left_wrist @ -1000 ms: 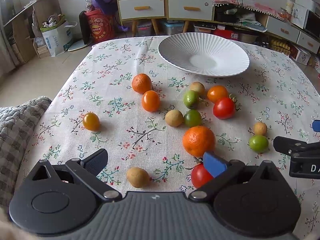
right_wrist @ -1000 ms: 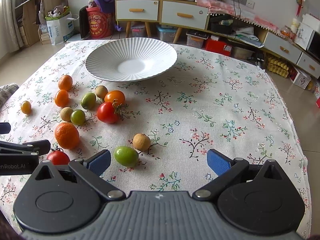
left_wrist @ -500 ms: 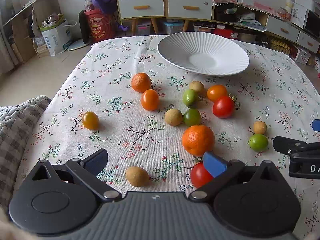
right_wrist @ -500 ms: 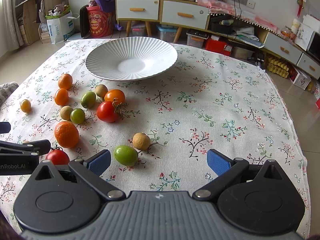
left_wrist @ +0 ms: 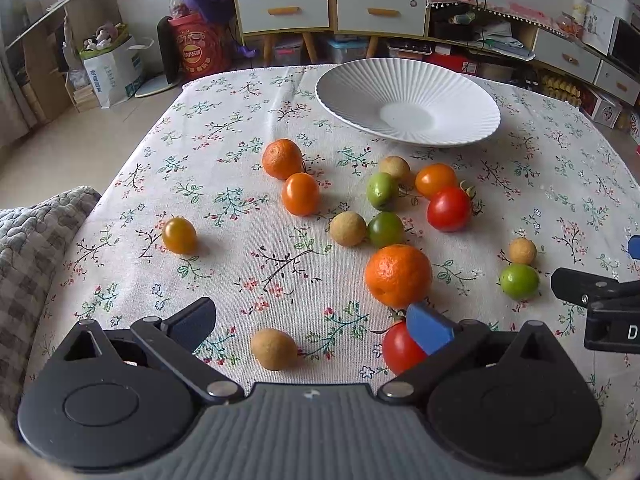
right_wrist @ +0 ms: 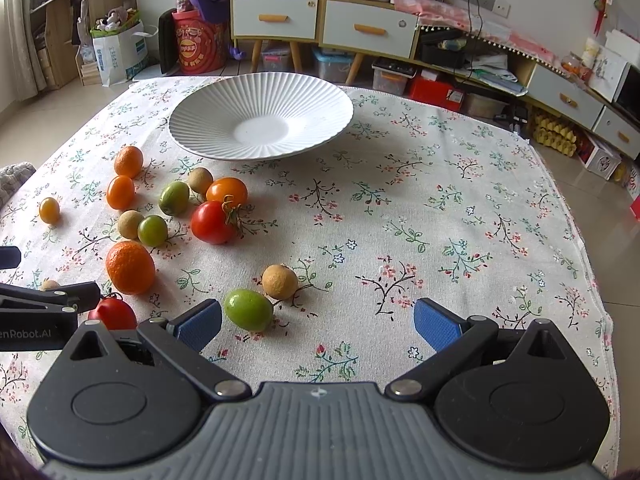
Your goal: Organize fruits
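Left wrist view: the left gripper [left_wrist: 310, 326] hangs low over the worktop [left_wrist: 224, 152], its fingers [left_wrist: 194, 320] spread wide and grasping nothing. A tan fruit [left_wrist: 274, 349] lies between them on the flowered cloth, touching neither. At 4 o'clock from it a red tomato [left_wrist: 400, 350] sits partly hidden behind the blue right pad. A big orange [left_wrist: 398, 276] rests just beyond that tomato. Toward 12 o'clock a loose cluster of orange, green, tan and red fruits lies scattered, and a small yellow tomato [left_wrist: 179, 235] sits apart at 10 o'clock. The white ribbed plate [left_wrist: 408, 80] stands at 1 o'clock at the far end, nothing in it.

Right wrist view: the right gripper [right_wrist: 318, 318] also has its fingers [right_wrist: 438, 324] released and wide apart. A green fruit [right_wrist: 248, 309] lies just beside the left pad, with a tan ball [right_wrist: 280, 281] touching it at 1 o'clock. The fruit cluster spreads at 10 o'clock; the plate [right_wrist: 262, 92] sits at 12 o'clock.
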Available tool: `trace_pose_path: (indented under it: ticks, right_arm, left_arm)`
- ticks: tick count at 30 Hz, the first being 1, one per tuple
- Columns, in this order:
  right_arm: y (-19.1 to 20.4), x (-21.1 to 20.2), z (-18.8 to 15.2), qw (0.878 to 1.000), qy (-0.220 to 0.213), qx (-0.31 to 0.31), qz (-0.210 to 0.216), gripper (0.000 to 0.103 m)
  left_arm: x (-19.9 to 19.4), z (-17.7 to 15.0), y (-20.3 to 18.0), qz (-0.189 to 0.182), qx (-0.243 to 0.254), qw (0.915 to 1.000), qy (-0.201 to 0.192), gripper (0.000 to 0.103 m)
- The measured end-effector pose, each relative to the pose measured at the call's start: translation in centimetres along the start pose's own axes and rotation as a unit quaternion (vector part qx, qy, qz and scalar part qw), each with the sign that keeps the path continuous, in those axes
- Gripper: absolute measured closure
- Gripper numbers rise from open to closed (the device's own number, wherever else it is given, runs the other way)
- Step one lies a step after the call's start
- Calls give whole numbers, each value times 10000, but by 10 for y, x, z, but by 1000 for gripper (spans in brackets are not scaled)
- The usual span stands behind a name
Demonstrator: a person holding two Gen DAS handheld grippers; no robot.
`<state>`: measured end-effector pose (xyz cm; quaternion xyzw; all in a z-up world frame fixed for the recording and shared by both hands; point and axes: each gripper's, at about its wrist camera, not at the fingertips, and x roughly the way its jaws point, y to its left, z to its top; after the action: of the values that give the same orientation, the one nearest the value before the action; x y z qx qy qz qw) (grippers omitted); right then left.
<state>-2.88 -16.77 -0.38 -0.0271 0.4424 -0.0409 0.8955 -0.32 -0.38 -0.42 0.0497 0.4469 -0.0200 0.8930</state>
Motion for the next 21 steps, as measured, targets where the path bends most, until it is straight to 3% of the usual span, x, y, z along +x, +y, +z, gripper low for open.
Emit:
trace_pose_path:
  ticks: [13,21]
  right_arm:
    - [0,0,6,10000,-9,65,51,1]
    - [-12,-5,20,9987,42,302,408,1]
  left_arm:
    - [-3,1,-1,-262,100,9996,27,4]
    - [-18,14,-8,-473,349,9982,-134,4]
